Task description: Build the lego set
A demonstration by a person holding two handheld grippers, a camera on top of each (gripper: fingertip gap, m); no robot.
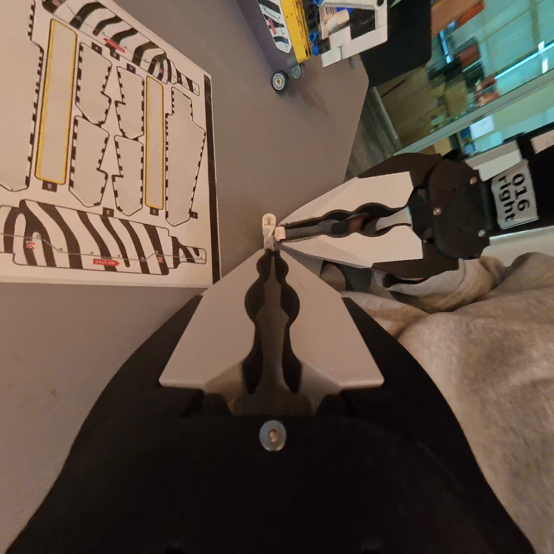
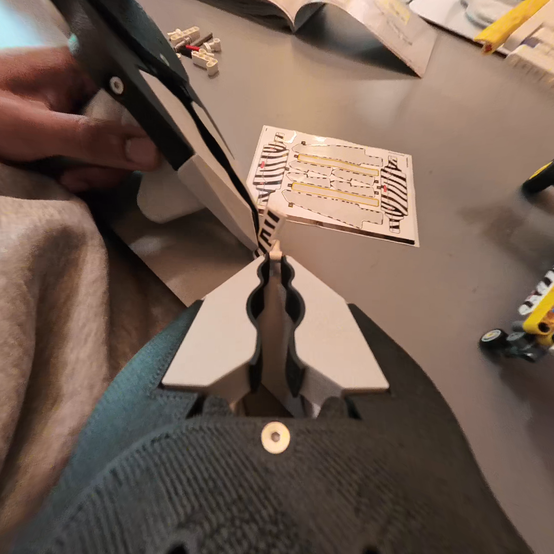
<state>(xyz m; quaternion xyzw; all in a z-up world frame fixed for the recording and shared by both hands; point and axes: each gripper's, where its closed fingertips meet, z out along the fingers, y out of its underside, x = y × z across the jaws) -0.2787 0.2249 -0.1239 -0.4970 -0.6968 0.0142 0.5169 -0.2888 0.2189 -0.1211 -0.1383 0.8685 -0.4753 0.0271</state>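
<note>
My left gripper (image 1: 271,253) is shut on a white lego piece (image 1: 268,229) and holds it above the grey table. In the right wrist view the left gripper (image 2: 257,247) comes in from the upper left, and its piece (image 2: 269,226) shows black and white stripes. My right gripper (image 2: 274,259) is shut on a small white part (image 2: 275,250). Its tip touches the striped piece. In the left wrist view the right gripper (image 1: 278,236) comes from the right with the small part (image 1: 281,233) against the white piece.
A sticker sheet (image 2: 332,186) with zebra stripes lies on the table (image 2: 449,269) beyond the grippers; it also shows in the left wrist view (image 1: 105,144). A part-built yellow lego vehicle (image 2: 533,329) stands at right. Loose white pieces (image 2: 198,48) and an open booklet (image 2: 344,27) lie farther back. The grippers are tip to tip, or close to it.
</note>
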